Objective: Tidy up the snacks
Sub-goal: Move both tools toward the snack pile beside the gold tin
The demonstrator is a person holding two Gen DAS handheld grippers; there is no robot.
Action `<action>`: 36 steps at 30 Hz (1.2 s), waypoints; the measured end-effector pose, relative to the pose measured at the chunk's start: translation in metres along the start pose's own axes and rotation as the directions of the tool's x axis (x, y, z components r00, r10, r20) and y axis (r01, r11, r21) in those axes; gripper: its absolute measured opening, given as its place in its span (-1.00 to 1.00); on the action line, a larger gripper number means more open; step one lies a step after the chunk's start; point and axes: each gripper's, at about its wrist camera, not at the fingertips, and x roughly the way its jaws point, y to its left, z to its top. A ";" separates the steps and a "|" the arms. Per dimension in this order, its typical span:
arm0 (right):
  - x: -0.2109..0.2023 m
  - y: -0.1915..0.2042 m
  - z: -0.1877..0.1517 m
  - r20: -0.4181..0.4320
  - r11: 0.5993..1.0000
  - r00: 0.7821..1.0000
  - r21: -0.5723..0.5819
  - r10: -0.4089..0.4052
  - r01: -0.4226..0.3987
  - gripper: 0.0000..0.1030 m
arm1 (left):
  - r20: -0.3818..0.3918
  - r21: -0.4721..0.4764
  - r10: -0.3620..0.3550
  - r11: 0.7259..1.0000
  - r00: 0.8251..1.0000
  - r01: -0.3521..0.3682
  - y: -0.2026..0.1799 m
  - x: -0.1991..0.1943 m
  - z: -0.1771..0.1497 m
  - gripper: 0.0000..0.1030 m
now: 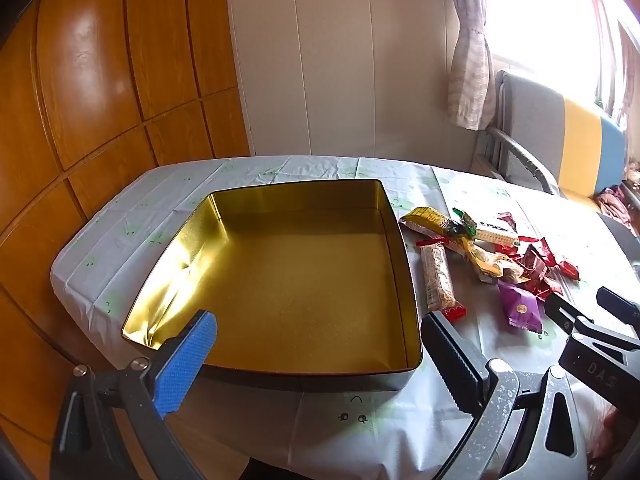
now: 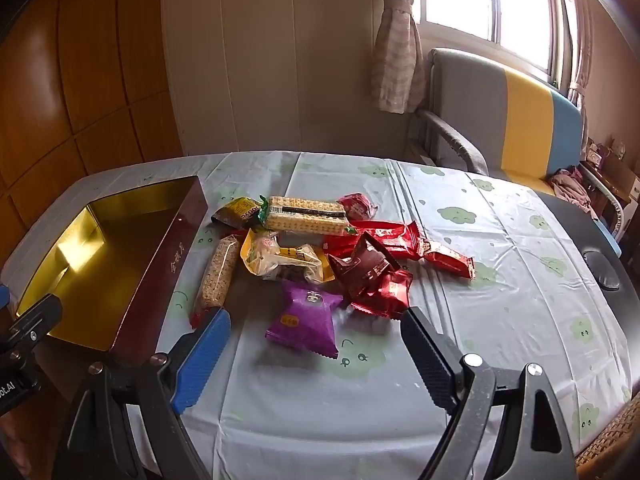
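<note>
Left wrist view: left gripper [image 1: 320, 344] hangs above the near edge of a square, shallow metal tin with a gold interior [image 1: 280, 280], jaws spread wide, nothing between them. The tin sits empty on a table covered by a pale plastic cloth with green cartoon prints [image 1: 248, 420]. Right wrist view: right gripper [image 2: 316, 328] also has its jaws wide apart and empty, poised over the cloth just short of a purple pillow-shaped snack packet [image 2: 306, 322]. The snack pile lies on the cloth just right of the tin's dark maroon outer wall: a long clear-wrapped cereal bar [image 2: 216, 276] nearest the tin, a clear pack of sandwich crackers [image 2: 306, 214] at the far side, a yellow-edged pastry packet [image 2: 284, 260] in the middle, several red foil packets [image 2: 384, 264] to the right. None of the snacks is inside the tin. A grey, yellow and blue chair [image 2: 516, 116] stands beyond the table, under a window.
</note>
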 end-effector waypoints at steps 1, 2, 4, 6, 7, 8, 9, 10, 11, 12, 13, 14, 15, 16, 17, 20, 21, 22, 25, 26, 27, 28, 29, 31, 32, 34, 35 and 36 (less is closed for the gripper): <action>0.000 0.000 0.000 0.002 1.000 1.000 -0.003 -0.002 0.002 0.73 | 0.000 0.000 0.000 1.000 1.000 0.000 0.000 0.000 0.000 0.99; 0.000 0.000 0.001 0.004 1.000 1.000 -0.004 -0.002 0.002 0.73 | 0.001 0.000 0.000 1.000 1.000 0.000 0.000 0.000 0.000 0.99; -0.003 0.000 0.003 0.007 1.000 1.000 -0.005 -0.003 0.003 0.73 | 0.003 0.000 -0.004 1.000 1.000 0.004 0.000 -0.001 0.000 0.99; -0.006 -0.001 0.001 0.011 1.000 1.000 -0.005 -0.005 0.005 0.73 | 0.008 0.002 -0.006 1.000 1.000 0.006 0.000 -0.003 0.000 0.99; -0.007 -0.001 -0.001 0.012 1.000 1.000 -0.004 -0.006 0.006 0.73 | 0.011 0.004 -0.008 1.000 1.000 0.007 0.000 -0.004 0.000 0.99; -0.007 -0.001 0.000 0.011 1.000 1.000 -0.004 -0.003 0.003 0.73 | 0.013 0.005 -0.009 1.000 1.000 0.009 -0.001 -0.005 0.000 0.99; -0.007 0.000 0.000 0.011 1.000 1.000 -0.006 -0.010 0.010 0.73 | 0.014 0.007 -0.011 1.000 1.000 0.011 -0.001 -0.005 0.000 0.99; -0.007 0.000 0.000 0.013 1.000 1.000 -0.010 -0.015 0.015 0.73 | 0.015 0.008 -0.012 1.000 1.000 0.012 -0.001 -0.006 0.000 0.99; -0.008 -0.001 -0.001 0.012 1.000 1.000 -0.010 -0.016 0.016 0.73 | 0.015 0.009 -0.013 1.000 1.000 0.013 -0.001 -0.006 0.000 0.99; -0.007 -0.002 0.001 0.013 1.000 1.000 -0.010 -0.015 0.015 0.73 | 0.014 0.010 -0.015 1.000 1.000 0.014 -0.002 -0.007 0.000 0.99; -0.007 -0.002 0.001 0.012 1.000 1.000 -0.009 -0.014 0.015 0.73 | 0.013 0.012 -0.016 1.000 1.000 0.016 -0.002 -0.007 0.000 0.99; -0.008 -0.002 0.000 0.012 1.000 1.000 -0.008 -0.014 0.014 0.73 | 0.012 0.014 -0.018 1.000 1.000 0.018 -0.002 -0.007 0.000 0.99; -0.008 -0.003 0.000 0.012 1.000 1.000 -0.008 -0.011 0.011 0.73 | 0.013 0.016 -0.019 1.000 1.000 0.019 -0.003 -0.007 0.000 0.99; -0.008 -0.003 0.000 0.012 1.000 1.000 -0.008 -0.011 0.011 0.73 | 0.014 0.018 -0.019 1.000 1.000 0.019 -0.003 -0.007 0.001 0.99; -0.009 -0.004 -0.001 0.014 1.000 1.000 -0.008 -0.011 0.011 0.73 | 0.015 0.020 -0.020 1.000 1.000 0.019 -0.003 -0.008 0.001 0.99; -0.008 -0.004 0.000 0.014 1.000 1.000 -0.002 -0.005 0.005 0.73 | 0.017 0.028 -0.022 0.999 1.000 0.022 -0.005 -0.009 0.001 0.99; -0.008 -0.005 -0.001 0.011 1.000 1.000 0.000 -0.005 0.005 0.73 | 0.019 0.030 -0.023 0.999 1.000 0.022 -0.005 -0.009 0.001 0.99; -0.008 -0.005 -0.001 0.011 1.000 1.000 0.000 -0.005 0.005 0.73 | 0.021 0.033 -0.024 0.999 1.000 0.023 -0.006 -0.010 0.001 0.99; -0.008 -0.005 -0.001 0.014 1.000 1.000 0.001 -0.005 0.005 0.73 | 0.021 0.036 -0.024 0.999 0.999 0.023 -0.006 -0.010 0.002 0.99; -0.008 -0.006 0.000 0.013 1.000 1.000 0.003 -0.006 0.006 0.73 | 0.022 0.036 -0.025 0.999 0.999 0.024 -0.006 -0.010 0.002 0.99; -0.008 -0.007 0.000 0.014 1.000 1.000 0.004 -0.006 0.006 0.73 | 0.022 0.036 -0.026 0.999 0.999 0.025 -0.006 -0.010 0.002 0.99; -0.008 -0.007 0.000 0.015 1.000 1.000 0.005 -0.008 0.008 0.73 | 0.023 0.035 -0.026 0.999 0.999 0.026 -0.006 -0.011 0.002 0.99; -0.008 -0.007 0.000 0.015 1.000 1.000 0.005 -0.009 0.009 0.73 | 0.024 0.035 -0.027 0.999 0.999 0.026 -0.007 -0.011 0.002 0.99; -0.008 -0.007 0.000 0.007 1.000 1.000 0.003 -0.013 0.013 0.73 | 0.025 0.037 -0.028 0.999 0.999 0.027 -0.008 -0.011 0.002 0.99; -0.007 -0.008 0.001 0.004 1.000 1.000 0.004 -0.013 0.013 0.73 | 0.024 0.039 -0.030 0.999 0.999 0.029 -0.008 -0.011 0.002 0.99; -0.007 -0.008 0.001 0.006 1.000 1.000 0.001 -0.016 0.016 0.73 | 0.023 0.044 -0.032 0.999 0.999 0.031 -0.010 -0.012 0.002 0.99; -0.007 -0.009 0.001 0.005 1.000 1.000 0.003 -0.015 0.015 0.73 | 0.023 0.046 -0.032 0.998 0.999 0.031 -0.010 -0.012 0.002 0.99; -0.006 -0.009 0.000 0.011 1.000 1.000 0.001 -0.018 0.018 0.73 | 0.022 0.048 -0.034 0.998 0.999 0.033 -0.010 -0.012 0.002 0.99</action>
